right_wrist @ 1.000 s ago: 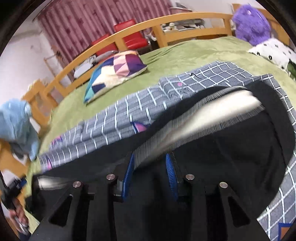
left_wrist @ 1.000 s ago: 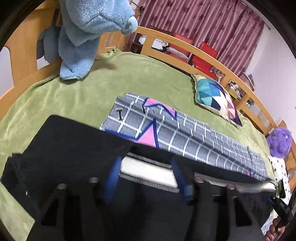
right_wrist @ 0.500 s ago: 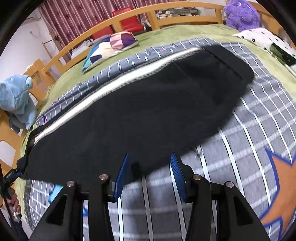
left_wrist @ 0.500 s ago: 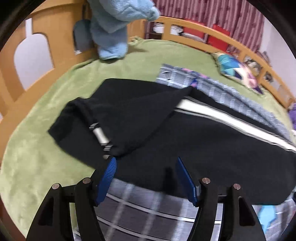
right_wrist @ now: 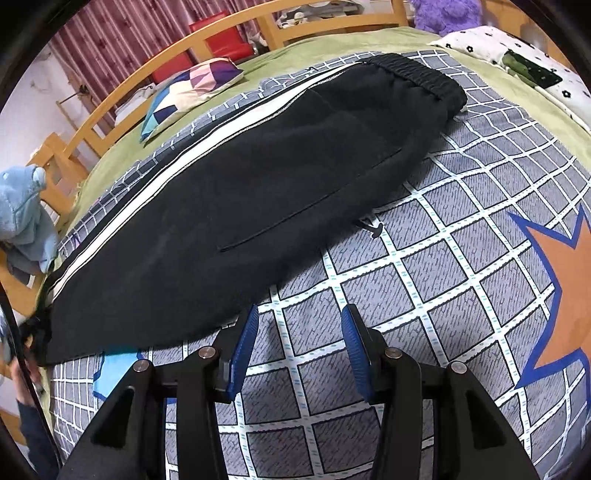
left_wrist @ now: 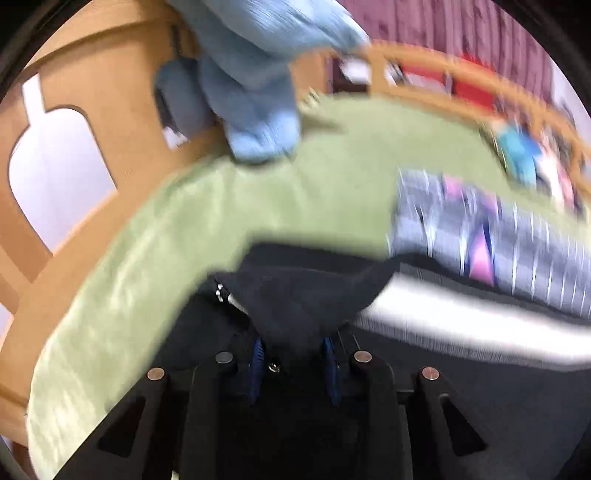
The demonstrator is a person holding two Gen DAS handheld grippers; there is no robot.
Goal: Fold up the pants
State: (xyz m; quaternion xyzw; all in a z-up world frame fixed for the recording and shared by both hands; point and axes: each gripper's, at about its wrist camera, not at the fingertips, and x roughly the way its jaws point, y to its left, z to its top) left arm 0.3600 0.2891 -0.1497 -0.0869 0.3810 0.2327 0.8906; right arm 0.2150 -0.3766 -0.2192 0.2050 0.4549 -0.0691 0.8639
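Black pants [right_wrist: 258, 184] with a white side stripe lie folded lengthwise on a grey checked blanket [right_wrist: 461, 258], waistband at the far right. My right gripper [right_wrist: 297, 325] is open and empty, just off the pants' near edge. In the blurred left wrist view my left gripper [left_wrist: 293, 347] is shut on a bunch of the black pants [left_wrist: 306, 299] at their leg end, lifted off the green bedspread [left_wrist: 184, 229].
A light blue plush toy [left_wrist: 255, 81] sits by the wooden bed rail [left_wrist: 96, 122]. A patterned cushion [right_wrist: 192, 88] lies beyond the pants. A purple plush [right_wrist: 447, 14] and a white flowered cloth [right_wrist: 517, 55] are at the far right.
My left gripper has closed on the leg end of the pants and is moving fast. My right gripper has drawn back a little, staying open.
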